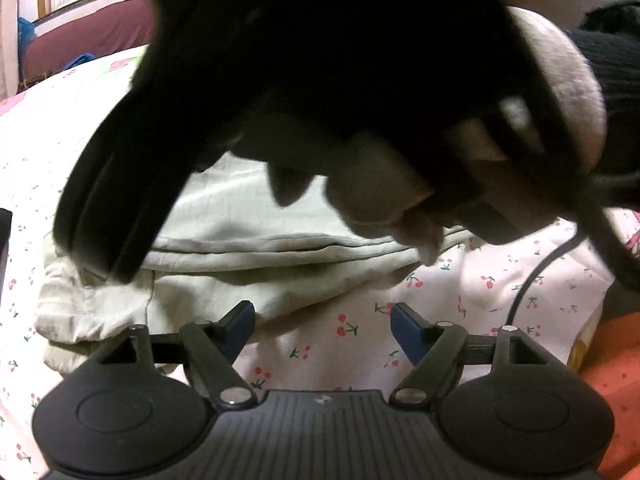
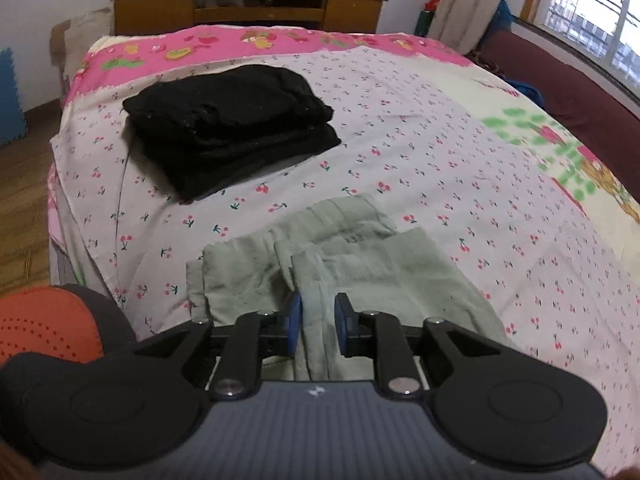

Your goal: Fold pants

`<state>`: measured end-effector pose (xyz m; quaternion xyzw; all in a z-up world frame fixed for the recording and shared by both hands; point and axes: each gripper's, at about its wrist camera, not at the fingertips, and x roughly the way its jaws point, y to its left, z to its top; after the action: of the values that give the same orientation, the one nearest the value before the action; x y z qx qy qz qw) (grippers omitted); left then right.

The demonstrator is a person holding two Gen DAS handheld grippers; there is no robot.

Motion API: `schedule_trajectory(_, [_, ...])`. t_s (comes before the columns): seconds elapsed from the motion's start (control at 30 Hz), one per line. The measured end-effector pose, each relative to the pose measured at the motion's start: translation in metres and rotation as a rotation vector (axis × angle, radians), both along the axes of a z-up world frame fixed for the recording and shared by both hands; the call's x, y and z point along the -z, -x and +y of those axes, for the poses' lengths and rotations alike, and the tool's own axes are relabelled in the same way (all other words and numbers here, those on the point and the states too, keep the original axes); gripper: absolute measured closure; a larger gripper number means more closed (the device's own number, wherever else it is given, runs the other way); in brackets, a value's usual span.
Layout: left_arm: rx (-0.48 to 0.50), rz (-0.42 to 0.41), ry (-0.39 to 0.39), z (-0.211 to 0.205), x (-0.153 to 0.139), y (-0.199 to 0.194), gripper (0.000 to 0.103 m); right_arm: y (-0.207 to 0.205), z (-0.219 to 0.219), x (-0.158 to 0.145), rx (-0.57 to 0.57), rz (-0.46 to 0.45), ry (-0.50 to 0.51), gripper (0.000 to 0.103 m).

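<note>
Pale green pants (image 2: 360, 264) lie folded in layers on the cherry-print bed sheet (image 2: 440, 152). My right gripper (image 2: 319, 318) stands over their near end, its blue pads a little apart with a ridge of the cloth between them, not pinched. In the left wrist view the same pants (image 1: 240, 240) lie ahead and to the left. My left gripper (image 1: 322, 324) hangs wide open over the sheet beside their edge, with nothing between its fingers. A big dark blurred shape (image 1: 320, 60), the device in the other hand, fills the top of that view and hides the far part of the pants.
A folded black garment (image 2: 228, 128) lies farther up the bed on the left. A wooden headboard shelf (image 2: 248, 4) stands at the far end and a window (image 2: 592, 12) at the right. A black cable (image 1: 532, 280) runs over the sheet. An orange cloth (image 1: 616, 384) is at the near right.
</note>
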<state>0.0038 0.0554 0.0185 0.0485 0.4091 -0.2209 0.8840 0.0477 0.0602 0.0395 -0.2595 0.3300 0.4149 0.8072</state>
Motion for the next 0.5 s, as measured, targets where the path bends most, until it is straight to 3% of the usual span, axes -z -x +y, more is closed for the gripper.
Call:
schedule_trajectory(0.1, [-0.004, -0.004, 0.0, -0.004, 0.003, 0.007, 0.015, -0.001, -0.008, -0.004, 0.014, 0.031, -0.035, 0.077])
schedule_trajectory(0.2, [-0.021, -0.02, 0.004, 0.001, 0.001, 0.011, 0.015, -0.003, -0.014, -0.005, 0.032, 0.035, -0.049, 0.063])
schedule_trajectory(0.3, [-0.053, -0.023, 0.025, 0.01, -0.001, 0.018, 0.015, -0.004, -0.009, -0.003, 0.019, 0.044, -0.052, 0.062])
schedule_trajectory(0.43, [-0.035, -0.012, 0.018, 0.011, -0.002, 0.019, 0.015, 0.0, 0.018, 0.005, -0.072, 0.053, -0.002, 0.051])
schedule_trajectory(0.5, [-0.005, -0.024, 0.002, 0.004, 0.0, 0.022, 0.015, 0.003, 0.035, 0.014, -0.111, 0.01, 0.061, 0.05])
